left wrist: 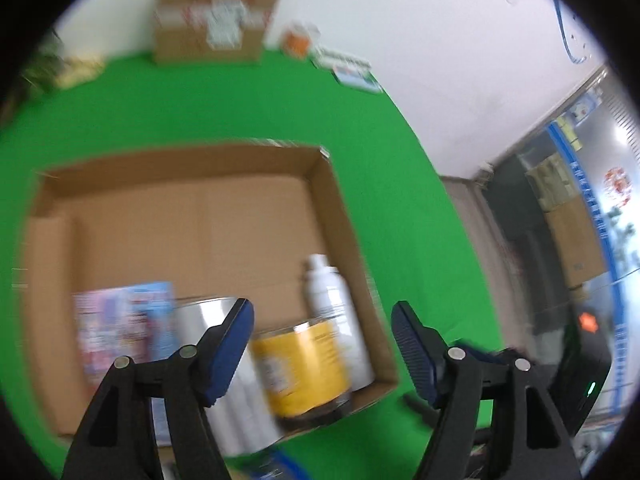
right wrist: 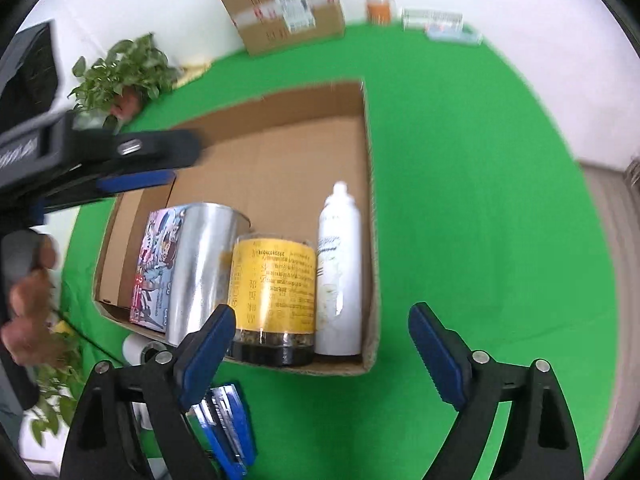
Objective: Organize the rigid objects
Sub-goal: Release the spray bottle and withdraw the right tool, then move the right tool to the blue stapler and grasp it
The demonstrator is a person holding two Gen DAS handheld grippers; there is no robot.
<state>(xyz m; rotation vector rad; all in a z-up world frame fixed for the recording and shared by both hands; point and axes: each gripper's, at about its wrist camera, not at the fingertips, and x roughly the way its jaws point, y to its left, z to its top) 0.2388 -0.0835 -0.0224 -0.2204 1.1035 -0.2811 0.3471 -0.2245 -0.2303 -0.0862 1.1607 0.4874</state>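
1. The left gripper has its jaws wide apart with nothing between them; the open cardboard box lies ahead of them on the green counter.
2. Along the box's near wall, left to right: a colourful packet standing beyond the right gripper's left jaw, a silver can, a yellow-labelled jar and a white spray bottle ahead of the gap.
3. The right gripper also has wide, empty jaws, held just short of the box.
4. A blue stapler lies on the counter beneath its left jaw.
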